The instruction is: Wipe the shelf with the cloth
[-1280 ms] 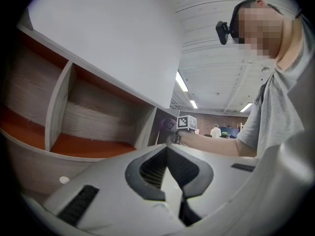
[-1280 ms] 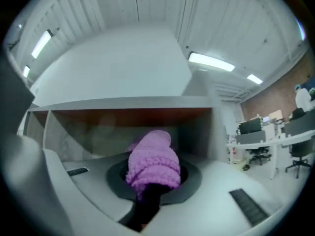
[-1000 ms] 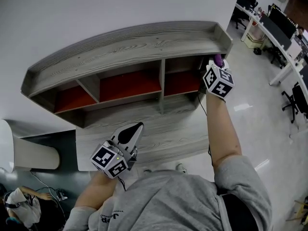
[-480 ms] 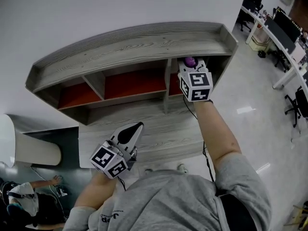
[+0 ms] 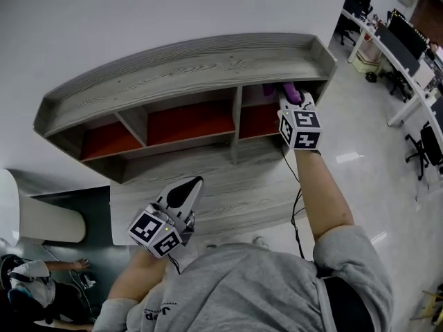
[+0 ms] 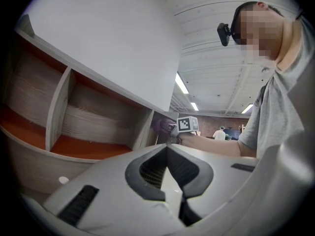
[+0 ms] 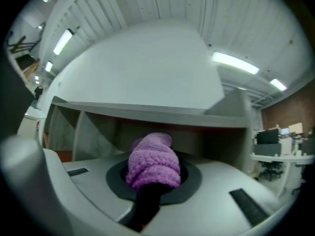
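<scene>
A grey wooden shelf [image 5: 187, 64] with red-floored compartments stands against the white wall. My right gripper [image 5: 289, 97] is shut on a fluffy purple cloth [image 5: 290, 90], held at the mouth of the rightmost compartment [image 5: 261, 118]. In the right gripper view the cloth [image 7: 153, 162] bulges out between the closed jaws, facing the shelf [image 7: 147, 109]. My left gripper [image 5: 181, 194] hangs low over the desk surface [image 5: 228, 185], shut with nothing in it. The left gripper view shows the shelf compartments [image 6: 78, 132] and my right gripper [image 6: 173, 127] with the cloth [image 6: 160, 126] far off.
A wooden desk top lies under the shelf. Office desks with monitors [image 5: 398, 37] and chairs [image 5: 423, 147] stand at the right. A white rounded object [image 5: 41, 220] and a person [image 5: 31, 289] on the floor are at the lower left.
My right gripper with the cloth swung left to the middle divider and has now come back right, to the right compartment's opening. The left gripper has stayed put.
</scene>
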Tool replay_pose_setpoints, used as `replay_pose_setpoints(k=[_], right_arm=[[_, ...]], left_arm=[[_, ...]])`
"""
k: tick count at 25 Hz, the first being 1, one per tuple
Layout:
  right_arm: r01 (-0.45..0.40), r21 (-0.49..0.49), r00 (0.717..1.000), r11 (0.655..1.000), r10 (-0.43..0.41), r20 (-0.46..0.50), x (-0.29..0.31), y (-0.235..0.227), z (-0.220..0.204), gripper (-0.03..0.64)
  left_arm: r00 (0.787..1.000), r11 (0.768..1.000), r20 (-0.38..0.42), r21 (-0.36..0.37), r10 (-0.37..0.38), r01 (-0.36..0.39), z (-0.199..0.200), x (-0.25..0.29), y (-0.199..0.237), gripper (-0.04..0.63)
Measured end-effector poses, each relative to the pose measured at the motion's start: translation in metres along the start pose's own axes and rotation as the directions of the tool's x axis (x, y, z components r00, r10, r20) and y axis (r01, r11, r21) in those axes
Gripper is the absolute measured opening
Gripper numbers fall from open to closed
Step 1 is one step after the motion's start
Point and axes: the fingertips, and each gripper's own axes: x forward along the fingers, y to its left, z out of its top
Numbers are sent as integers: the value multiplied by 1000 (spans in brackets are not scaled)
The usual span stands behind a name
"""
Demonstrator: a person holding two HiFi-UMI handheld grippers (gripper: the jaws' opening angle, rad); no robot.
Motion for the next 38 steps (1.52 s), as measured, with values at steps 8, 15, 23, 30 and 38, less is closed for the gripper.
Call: replay_pose_setpoints(k=[8, 15, 23, 30, 38], right_arm=[[237, 216, 969, 947, -248, 21, -44, -99, 3, 63], [195, 207, 978, 959, -205, 29, -35, -80, 16, 60], [-111, 3, 993, 994, 111, 37, -10, 83, 36, 60], [-132, -98, 991, 986, 132, -5, -8, 102, 37, 60], [-178, 35, 971, 983, 181, -155, -58, 87, -15, 63]], left_arm=[[1000, 1000, 3, -4, -26, 26, -1, 7, -4, 26], [999, 999, 9, 3, -33, 33, 2, 6, -11, 26], [1000, 1000, 23, 4, -3, 3, 5, -10, -10, 26], [999, 1000, 33, 6, 7, -8, 9, -29, -5, 26], [998, 999, 55, 14, -39, 38, 21, -69, 2, 26]])
